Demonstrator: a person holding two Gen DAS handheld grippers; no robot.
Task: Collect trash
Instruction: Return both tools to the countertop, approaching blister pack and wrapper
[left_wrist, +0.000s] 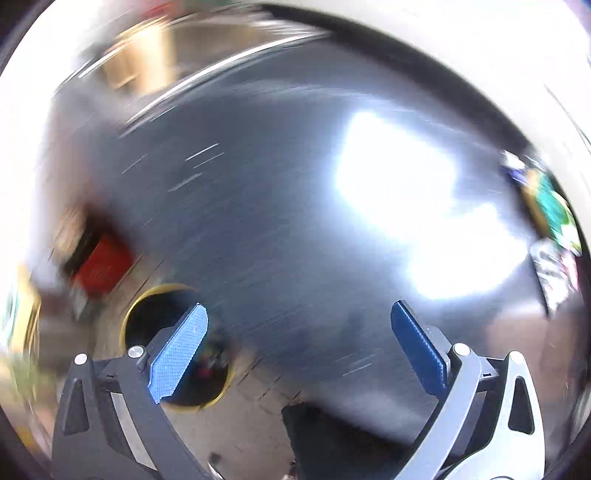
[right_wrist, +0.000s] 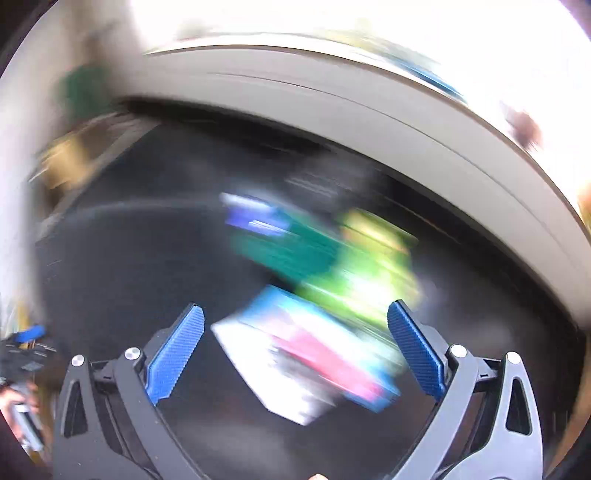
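Observation:
Both views are motion-blurred. My right gripper (right_wrist: 295, 343) is open and empty above a dark table (right_wrist: 129, 280). Just ahead of it lies a white, pink and blue wrapper (right_wrist: 306, 362), with a green and yellow packet (right_wrist: 332, 258) beyond it. My left gripper (left_wrist: 299, 343) is open and empty over the same glossy dark table (left_wrist: 277, 221). A round yellow-rimmed black bin (left_wrist: 147, 321) shows on the floor behind its left finger (left_wrist: 181, 350). The packets show at the far right edge of the left wrist view (left_wrist: 550, 210).
A red box (left_wrist: 103, 266) stands on the floor at the left, beyond the bin. A pale sofa or bench edge (right_wrist: 406, 122) curves behind the table. The other gripper (right_wrist: 26, 343) shows at the far left of the right wrist view.

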